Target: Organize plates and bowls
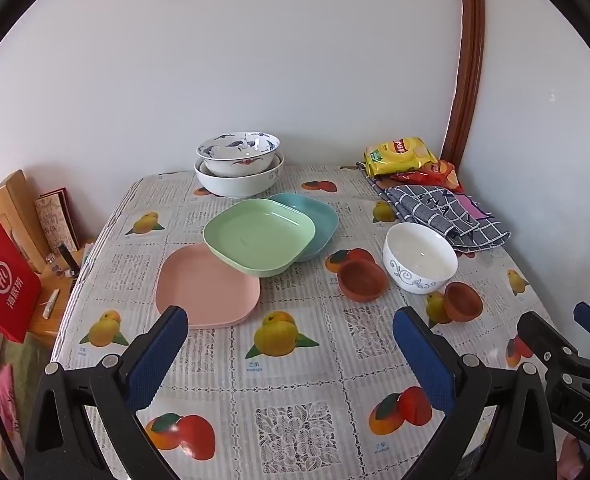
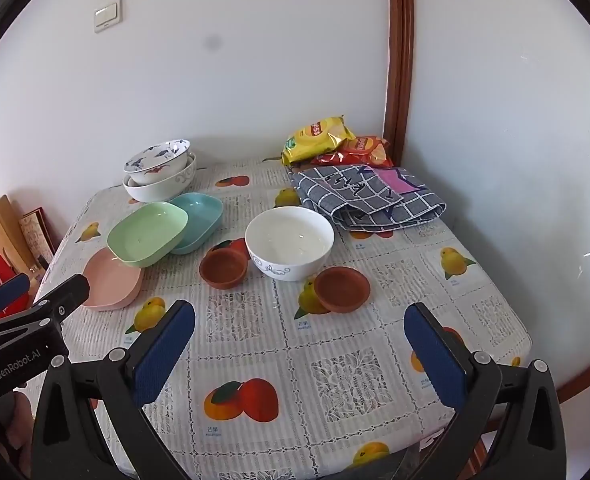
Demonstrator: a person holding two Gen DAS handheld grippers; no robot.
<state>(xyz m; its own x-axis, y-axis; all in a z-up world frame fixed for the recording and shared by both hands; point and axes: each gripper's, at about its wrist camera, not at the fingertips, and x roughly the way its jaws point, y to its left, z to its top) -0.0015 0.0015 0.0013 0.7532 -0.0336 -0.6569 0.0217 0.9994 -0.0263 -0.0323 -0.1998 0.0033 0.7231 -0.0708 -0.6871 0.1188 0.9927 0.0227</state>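
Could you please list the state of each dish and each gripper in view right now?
Left gripper: open, holding nothing.
Right gripper: open, holding nothing.
Green plate: upright, tilted, resting on the pink and blue plates.
Pink plate: flat on the table, partly under the green one.
Blue plate: upright, partly covered.
Patterned bowl: nested in the big white bowl.
White bowl: upright, empty.
Two brown bowls: upright, empty, apart.

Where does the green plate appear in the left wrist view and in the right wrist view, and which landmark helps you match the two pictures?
Left wrist view: the green plate sits just left of centre, overlapping the pink plate and the blue plate.
Right wrist view: the green plate sits left of centre, between the same two plates.
Shared landmark: the stacked bowls just behind it, by the wall.
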